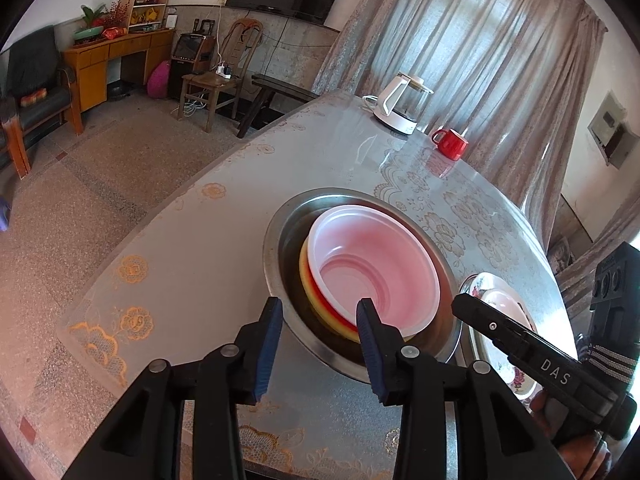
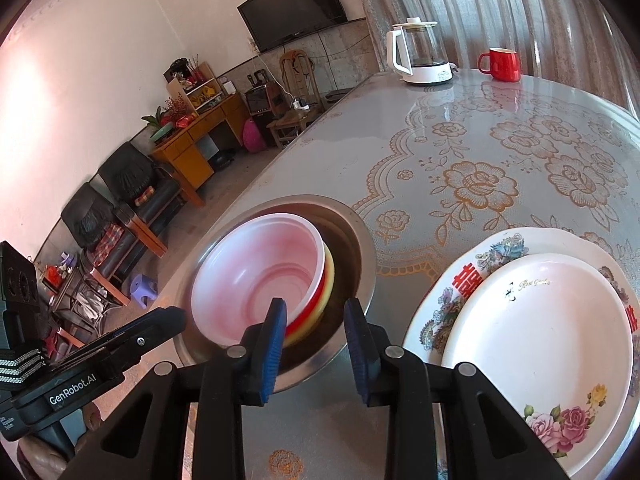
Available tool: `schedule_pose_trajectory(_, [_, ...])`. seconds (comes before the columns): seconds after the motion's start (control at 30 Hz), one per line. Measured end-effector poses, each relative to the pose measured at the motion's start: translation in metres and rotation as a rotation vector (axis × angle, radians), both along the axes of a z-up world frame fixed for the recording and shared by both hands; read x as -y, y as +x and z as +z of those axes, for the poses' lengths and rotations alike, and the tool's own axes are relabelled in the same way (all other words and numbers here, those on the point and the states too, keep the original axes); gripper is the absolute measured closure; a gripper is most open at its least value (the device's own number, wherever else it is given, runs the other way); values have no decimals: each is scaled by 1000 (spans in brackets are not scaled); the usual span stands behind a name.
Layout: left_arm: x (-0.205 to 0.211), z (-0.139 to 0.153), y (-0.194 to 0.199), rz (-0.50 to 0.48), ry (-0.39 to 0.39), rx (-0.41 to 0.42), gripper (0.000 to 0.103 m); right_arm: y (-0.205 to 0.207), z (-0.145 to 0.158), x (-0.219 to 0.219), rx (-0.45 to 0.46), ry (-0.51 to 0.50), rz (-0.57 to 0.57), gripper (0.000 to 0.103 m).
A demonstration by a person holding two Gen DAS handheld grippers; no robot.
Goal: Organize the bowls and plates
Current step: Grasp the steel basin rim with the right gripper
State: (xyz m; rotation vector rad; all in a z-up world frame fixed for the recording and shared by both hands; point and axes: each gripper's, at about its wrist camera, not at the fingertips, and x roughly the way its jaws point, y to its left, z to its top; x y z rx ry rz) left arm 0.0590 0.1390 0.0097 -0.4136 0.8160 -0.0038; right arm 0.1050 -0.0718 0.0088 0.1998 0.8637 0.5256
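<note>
On your left, the metal basin sits on the table with a stack of bowls nested inside: a pale pink bowl on top, a red bowl under it and a yellow bowl at the bottom, the stack leaning toward the basin's left wall. Just to the right of the basin lie two plates, a plain white plate resting inside a larger flowered plate. The white plate carries small gold script that looks like "Rose Garden", though it is too small to be sure, and the flowered plate shows red Chinese characters along its rim. Your left gripper, marked "GenRobot.AI" on its side in the right wrist view, hangs slack with its blue pads spread apart; the left pad stands outside the basin rim, the right one appears to overlap the pink bowl's near edge, and contact cannot be told. Your right gripper, marked "DAS" in the left wrist view, is likewise spread wide and holds nothing, its left pad in front of the stacked bowl rims and its right pad over the basin's near side. Farther back stand a white kettle and a red mug.
</note>
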Motion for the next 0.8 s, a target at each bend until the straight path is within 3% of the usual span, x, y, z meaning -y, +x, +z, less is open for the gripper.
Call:
schedule_pose_trajectory(0.4, [-45,-17,-5,124,-85,-58,62,2,0,16,4,-10,-43,74])
schedule_pose_trajectory(0.67, [-48,-21,-5,101,-97,-17,61,3,0,10,30,-81,-42,74])
schedule_pose_trajectory(0.8, [-50,-21,-5,103,-96,-2,55,5,-1,6,41,-113,-29,74])
